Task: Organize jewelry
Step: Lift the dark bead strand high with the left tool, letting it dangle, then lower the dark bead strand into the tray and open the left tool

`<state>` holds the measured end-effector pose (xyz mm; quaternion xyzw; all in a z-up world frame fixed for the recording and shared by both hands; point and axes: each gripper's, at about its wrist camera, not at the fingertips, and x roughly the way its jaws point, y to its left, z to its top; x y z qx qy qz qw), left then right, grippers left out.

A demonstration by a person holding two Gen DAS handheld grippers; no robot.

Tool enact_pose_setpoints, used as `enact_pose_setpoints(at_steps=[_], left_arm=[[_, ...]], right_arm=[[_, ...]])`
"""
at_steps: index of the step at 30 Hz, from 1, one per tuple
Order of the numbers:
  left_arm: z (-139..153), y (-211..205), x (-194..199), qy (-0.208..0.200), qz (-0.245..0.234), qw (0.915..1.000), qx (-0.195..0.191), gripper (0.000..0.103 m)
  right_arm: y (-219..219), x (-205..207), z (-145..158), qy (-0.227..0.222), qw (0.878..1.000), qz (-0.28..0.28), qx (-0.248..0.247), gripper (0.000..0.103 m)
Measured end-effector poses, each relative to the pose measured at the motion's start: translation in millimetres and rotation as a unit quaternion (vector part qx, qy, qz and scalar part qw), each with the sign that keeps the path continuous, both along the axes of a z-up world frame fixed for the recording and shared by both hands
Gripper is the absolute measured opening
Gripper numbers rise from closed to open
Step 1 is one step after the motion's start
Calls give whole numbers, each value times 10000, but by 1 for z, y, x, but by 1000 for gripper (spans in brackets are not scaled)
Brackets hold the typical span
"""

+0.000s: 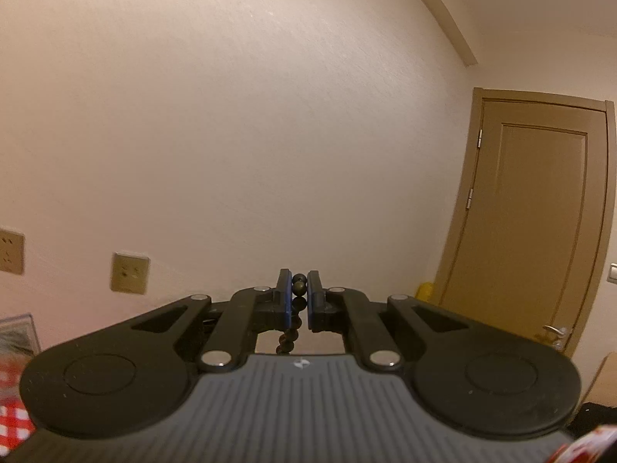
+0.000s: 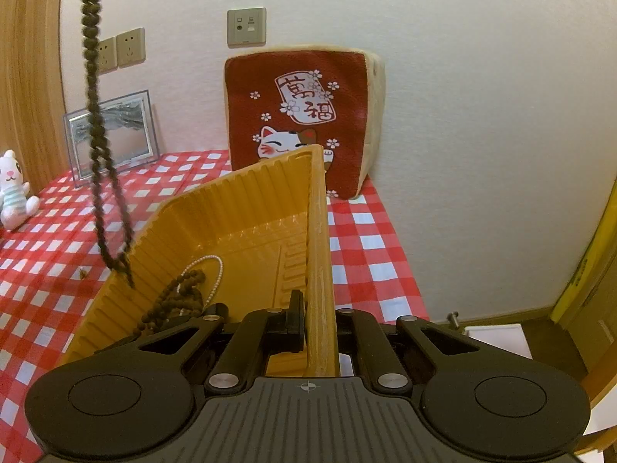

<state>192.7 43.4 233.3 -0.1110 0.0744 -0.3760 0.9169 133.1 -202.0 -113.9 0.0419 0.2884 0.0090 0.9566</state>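
The left gripper (image 1: 299, 289) pinches a long dark wooden bead strand (image 2: 94, 123) hanging vertically, its lower loop at the near-left rim of the ribbed yellow plastic tray (image 2: 216, 212). The right gripper (image 2: 318, 318) clamps the tray's right wall, tilting it above the desk's right edge.

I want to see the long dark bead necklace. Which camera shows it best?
The right wrist view: the dark bead necklace hangs in a long loop, its bottom at the yellow tray edge. The left wrist view shows only a few beads pinched in the left hand-held gripper.
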Motion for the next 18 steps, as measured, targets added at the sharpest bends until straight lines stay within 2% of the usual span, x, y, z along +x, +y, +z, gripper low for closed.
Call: enact_pose_setpoints(at_steps=[5, 10, 18], left_arm=[[-16, -11, 8, 298, -124, 9995, 2, 6], [-52, -25, 18, 894, -237, 9955, 208, 6], [-136, -45, 32, 2054, -350, 9760, 639, 6]], right_arm=[[-1, 0, -1, 11, 10000, -8, 25, 5], [0, 1, 0, 11, 10000, -18, 44, 5], [0, 0, 0, 17, 10000, -28, 57, 5]])
